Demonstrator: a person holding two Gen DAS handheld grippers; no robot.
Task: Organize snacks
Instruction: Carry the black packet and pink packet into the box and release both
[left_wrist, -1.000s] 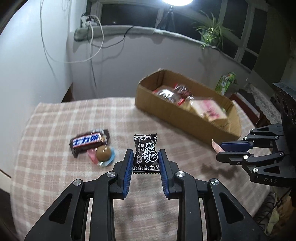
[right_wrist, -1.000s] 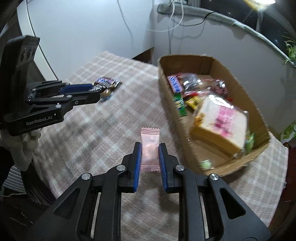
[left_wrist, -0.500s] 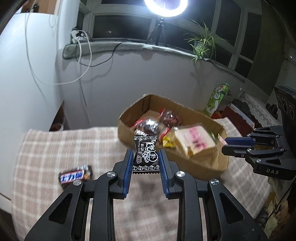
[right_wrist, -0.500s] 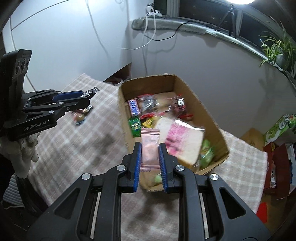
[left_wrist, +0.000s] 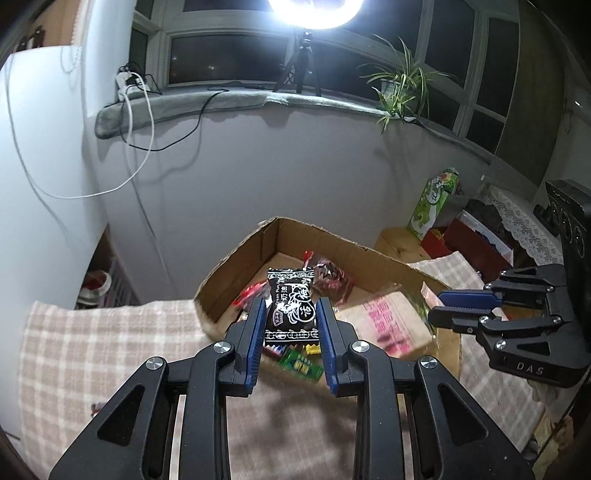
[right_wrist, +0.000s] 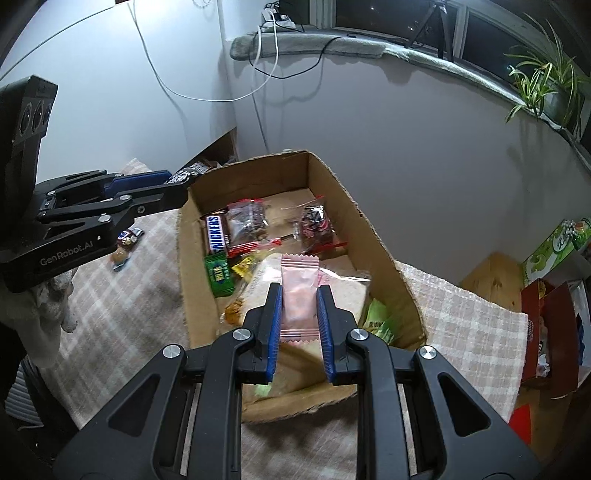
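My left gripper (left_wrist: 291, 314) is shut on a black candy packet with white print (left_wrist: 291, 301) and holds it above the near left end of the open cardboard box (left_wrist: 236, 264). My right gripper (right_wrist: 299, 306) is shut on a pink candy packet (right_wrist: 299, 284) and holds it above the box (right_wrist: 373, 236), over a wrapped bread pack (right_wrist: 347, 286). The box holds a Snickers bar (right_wrist: 217, 232), clear bags of dark snacks (right_wrist: 246, 221) and a green packet (right_wrist: 219, 275). The left gripper also shows in the right wrist view (right_wrist: 173, 186), and the right gripper in the left wrist view (left_wrist: 437, 306).
The box stands on a checked tablecloth (left_wrist: 96, 354). A small wrapped sweet and a chocolate bar (right_wrist: 123, 247) lie on the cloth left of the box. A green carton (left_wrist: 432, 203) and red boxes (right_wrist: 550, 332) stand to the right. A white wall rises behind.
Both grippers have risen and moved forward from the tablecloth to above the box, each still holding its packet. The loose bar and sweet have dropped out of the left wrist view.
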